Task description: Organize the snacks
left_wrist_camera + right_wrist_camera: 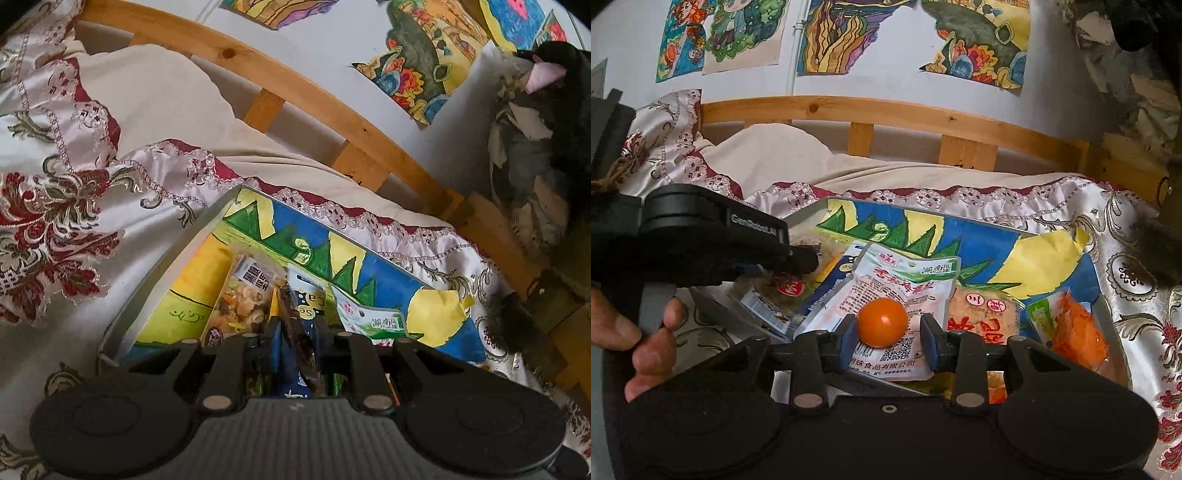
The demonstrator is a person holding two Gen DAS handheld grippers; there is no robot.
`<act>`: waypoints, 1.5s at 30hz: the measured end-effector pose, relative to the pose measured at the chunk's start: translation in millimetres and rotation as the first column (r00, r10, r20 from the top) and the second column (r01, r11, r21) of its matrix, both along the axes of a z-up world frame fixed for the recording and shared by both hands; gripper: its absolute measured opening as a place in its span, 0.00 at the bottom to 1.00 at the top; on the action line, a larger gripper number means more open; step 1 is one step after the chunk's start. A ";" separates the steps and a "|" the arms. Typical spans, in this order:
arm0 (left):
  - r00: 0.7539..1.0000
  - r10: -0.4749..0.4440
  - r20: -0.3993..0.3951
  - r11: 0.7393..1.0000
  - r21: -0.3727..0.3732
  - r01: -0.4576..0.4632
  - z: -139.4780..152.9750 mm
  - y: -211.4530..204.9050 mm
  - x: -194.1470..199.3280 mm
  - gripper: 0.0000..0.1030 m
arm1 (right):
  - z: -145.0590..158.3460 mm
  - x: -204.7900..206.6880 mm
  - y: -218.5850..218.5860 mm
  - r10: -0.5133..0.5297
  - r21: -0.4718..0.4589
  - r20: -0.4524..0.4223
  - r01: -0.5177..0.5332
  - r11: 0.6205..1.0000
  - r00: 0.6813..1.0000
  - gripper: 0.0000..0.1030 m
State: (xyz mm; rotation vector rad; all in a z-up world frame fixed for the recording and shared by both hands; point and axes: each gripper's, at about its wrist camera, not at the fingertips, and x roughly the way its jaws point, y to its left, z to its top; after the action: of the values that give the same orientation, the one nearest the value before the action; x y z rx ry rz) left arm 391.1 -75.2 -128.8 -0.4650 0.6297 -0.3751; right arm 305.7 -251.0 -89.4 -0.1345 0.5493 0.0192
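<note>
A grey tray [162, 266], lined with a bright drawing, lies on the bed and holds several snack packets. My left gripper [297, 323] is shut on a thin dark snack stick [295, 334] in a clear wrapper, low over a nut-mix packet [240, 306] and a blue packet [308, 295]. In the right wrist view the tray [1108, 317] holds a white packet [897, 291], and a small orange fruit [882, 321] rests on it. My right gripper [888, 339] stands open around the fruit, with a gap at the right pad. The left gripper [803, 260] reaches in from the left.
An embroidered satin cover [74, 192] surrounds the tray. A wooden headboard [960, 122] and a wall with drawings [849, 33] stand behind it. An orange packet [1075, 332] and a tan packet [982, 314] fill the tray's right side. A person's hand [646, 332] shows at the left.
</note>
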 end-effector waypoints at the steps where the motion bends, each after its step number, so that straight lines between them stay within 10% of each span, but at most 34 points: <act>1: 1.000 -0.002 0.002 1.000 0.007 0.002 1.2 -0.6 -0.3 0.18 | 1.0 -0.2 -0.1 -0.002 0.002 0.001 0.002 1.000 1.000 0.42; 17: 0.973 0.044 0.228 0.967 0.234 -0.099 80.6 0.9 -58.8 0.95 | 60.3 -50.2 -23.4 -0.111 0.115 0.187 0.091 0.989 0.976 0.95; 28: 0.929 0.049 0.366 0.941 0.295 -0.165 141.7 7.1 -145.3 1.00 | 103.8 -115.3 -29.6 -0.117 0.167 0.312 0.067 0.984 0.943 0.99; 45: 0.918 0.164 0.361 0.908 0.308 -0.284 165.1 55.8 -281.2 1.00 | 128.8 -238.8 -6.9 -0.066 0.269 0.320 -0.024 0.963 0.945 0.99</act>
State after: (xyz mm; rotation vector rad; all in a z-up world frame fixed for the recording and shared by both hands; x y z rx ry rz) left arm 109.9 -19.3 36.4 -0.1183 0.3006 -0.1043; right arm 66.9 -257.9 39.4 0.1341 0.2110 0.0495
